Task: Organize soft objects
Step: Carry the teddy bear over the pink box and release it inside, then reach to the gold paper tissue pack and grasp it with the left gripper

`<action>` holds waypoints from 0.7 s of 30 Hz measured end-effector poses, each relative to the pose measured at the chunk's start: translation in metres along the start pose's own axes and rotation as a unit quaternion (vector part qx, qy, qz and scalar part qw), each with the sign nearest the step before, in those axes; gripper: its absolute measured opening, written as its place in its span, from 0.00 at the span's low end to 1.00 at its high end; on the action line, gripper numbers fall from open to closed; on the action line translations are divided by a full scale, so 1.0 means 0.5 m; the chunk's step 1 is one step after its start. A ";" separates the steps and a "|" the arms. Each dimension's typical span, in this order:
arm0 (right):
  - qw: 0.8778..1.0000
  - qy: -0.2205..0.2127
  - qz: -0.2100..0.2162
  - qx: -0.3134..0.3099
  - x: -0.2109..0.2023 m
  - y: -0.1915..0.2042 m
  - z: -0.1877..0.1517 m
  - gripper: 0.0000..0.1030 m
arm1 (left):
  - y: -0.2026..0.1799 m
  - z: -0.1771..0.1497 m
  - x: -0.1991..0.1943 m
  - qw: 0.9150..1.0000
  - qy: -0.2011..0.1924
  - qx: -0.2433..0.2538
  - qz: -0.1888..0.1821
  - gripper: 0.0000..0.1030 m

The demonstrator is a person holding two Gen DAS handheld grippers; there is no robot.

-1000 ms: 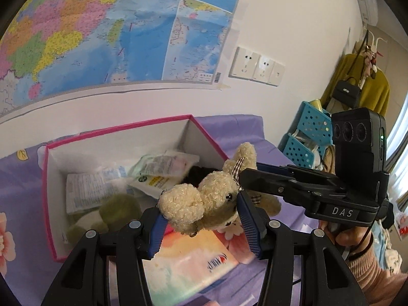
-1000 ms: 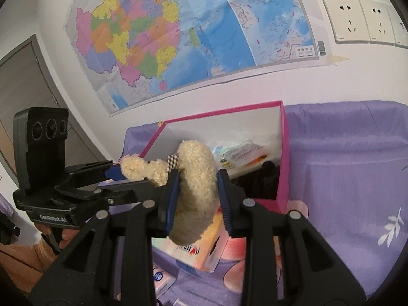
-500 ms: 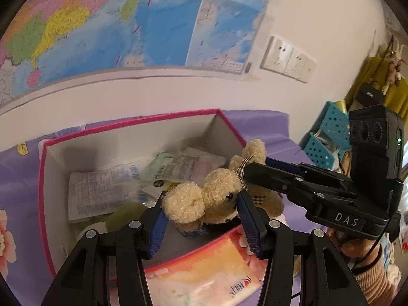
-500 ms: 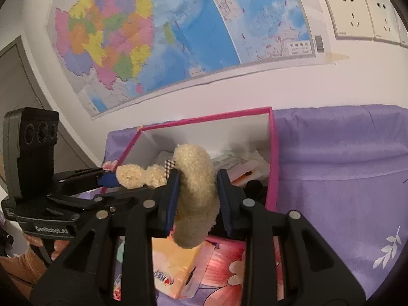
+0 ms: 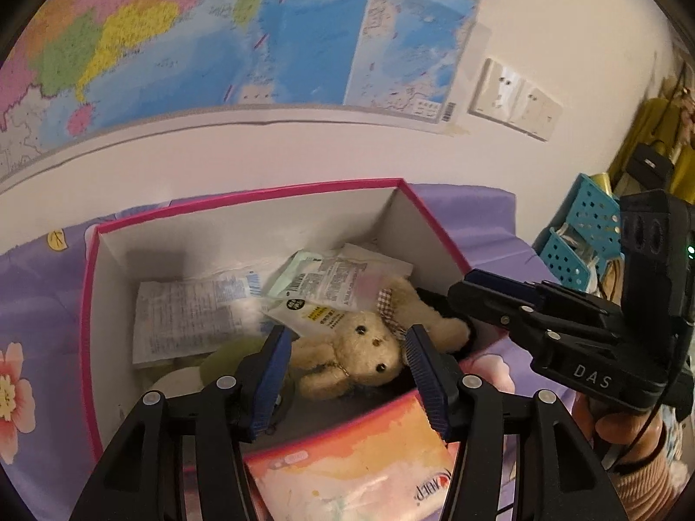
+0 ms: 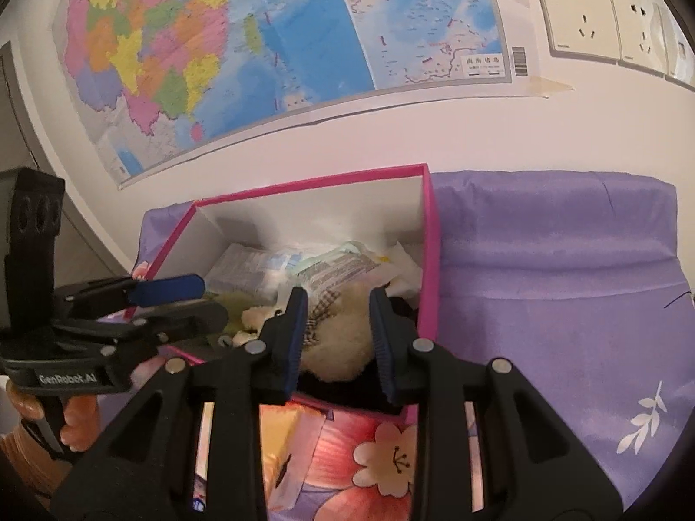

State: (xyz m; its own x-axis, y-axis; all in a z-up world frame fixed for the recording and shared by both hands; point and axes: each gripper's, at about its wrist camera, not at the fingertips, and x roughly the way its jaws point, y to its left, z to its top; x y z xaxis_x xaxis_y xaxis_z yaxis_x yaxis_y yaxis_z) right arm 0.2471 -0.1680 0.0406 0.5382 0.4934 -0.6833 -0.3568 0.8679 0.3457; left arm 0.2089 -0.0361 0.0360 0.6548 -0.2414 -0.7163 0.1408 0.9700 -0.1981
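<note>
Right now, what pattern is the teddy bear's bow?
Brown-and-white check bow on the fuzzy beige teddy bear; clearest in the left wrist view.

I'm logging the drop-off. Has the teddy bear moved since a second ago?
Yes. The teddy bear has come down from above the near rim of the pink box to inside it.

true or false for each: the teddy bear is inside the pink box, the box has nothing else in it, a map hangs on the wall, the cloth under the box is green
1. The teddy bear is down inside the pink box. True.
2. The box holds nothing else. False: printed packets lie in it too.
3. A map hangs on the wall behind the box. True.
4. The cloth under the box is green. False: it is purple with flowers.
5. The right tongs are far from the bear. False: the bear sits between their pads.
</note>
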 end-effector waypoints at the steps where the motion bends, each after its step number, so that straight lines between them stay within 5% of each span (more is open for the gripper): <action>1: 1.000 0.001 0.002 0.000 -0.003 0.001 -0.001 0.31 | -0.003 -0.004 -0.008 1.000 -0.003 0.003 -0.003 0.55; 13: 0.996 -0.011 0.085 0.009 -0.128 0.034 -0.055 0.33 | -0.053 -0.080 -0.131 0.995 -0.044 0.054 -0.066 0.55; 21: 0.992 -0.001 0.122 0.003 -0.204 0.069 -0.124 0.37 | -0.080 -0.169 -0.168 0.991 -0.030 0.082 -0.098 0.56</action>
State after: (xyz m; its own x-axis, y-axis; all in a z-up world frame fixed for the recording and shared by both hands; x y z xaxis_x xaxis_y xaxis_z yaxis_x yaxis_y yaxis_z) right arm 0.1328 -0.1919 0.0823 0.4377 0.6896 -0.5770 -0.4730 0.7223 0.5045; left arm 0.0852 -0.0571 0.0476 0.6453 -0.4281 -0.6327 0.3849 0.8976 -0.2148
